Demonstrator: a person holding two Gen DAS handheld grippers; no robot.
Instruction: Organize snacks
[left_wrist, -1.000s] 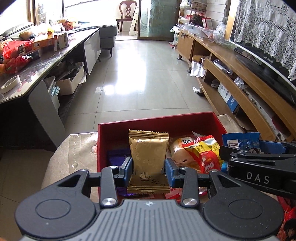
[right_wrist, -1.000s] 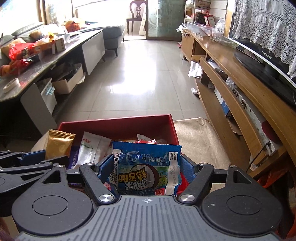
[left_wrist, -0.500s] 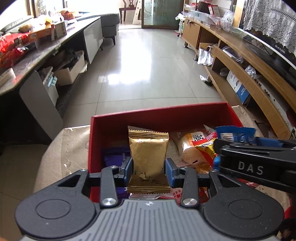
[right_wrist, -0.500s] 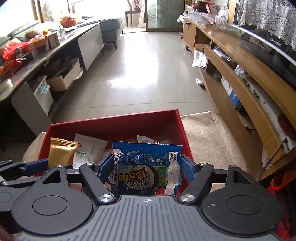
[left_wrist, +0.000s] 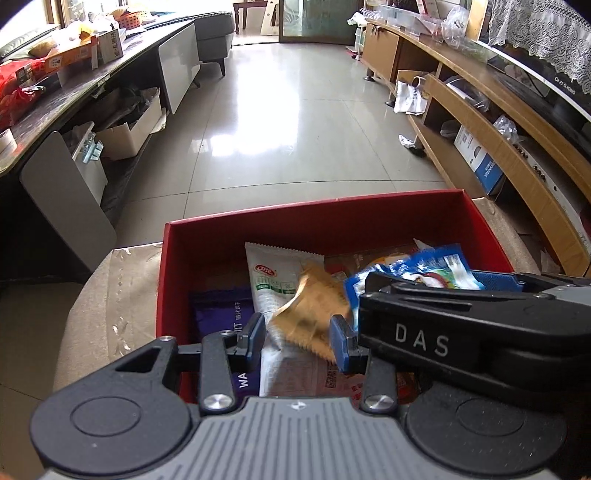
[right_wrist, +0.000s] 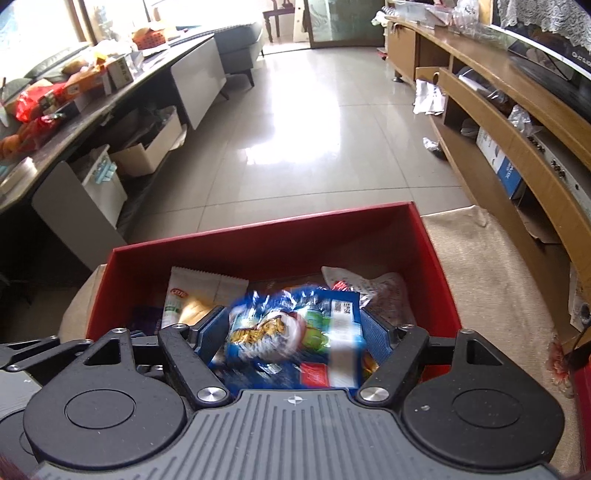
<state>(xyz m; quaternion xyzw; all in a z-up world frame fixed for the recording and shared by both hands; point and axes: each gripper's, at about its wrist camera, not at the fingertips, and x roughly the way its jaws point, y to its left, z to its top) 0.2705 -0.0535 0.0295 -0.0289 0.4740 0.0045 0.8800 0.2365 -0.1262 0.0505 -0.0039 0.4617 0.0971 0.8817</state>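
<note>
Over the red box (left_wrist: 332, 225), the left gripper (left_wrist: 298, 341) stands wide apart with the gold snack packet (left_wrist: 312, 310) tilted and loose between its pads, while the right gripper (right_wrist: 295, 332), also spread, has the blue snack bag (right_wrist: 295, 332) slipping downward into the box.

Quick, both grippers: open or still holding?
Left gripper: open, gold packet dropping loose between the fingers.
Right gripper: open, blue packet released, blurred mid-fall.

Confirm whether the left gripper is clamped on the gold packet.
No: the left gripper has its jaws spread, and the blurred gold packet sits tilted and loose between them.
</note>
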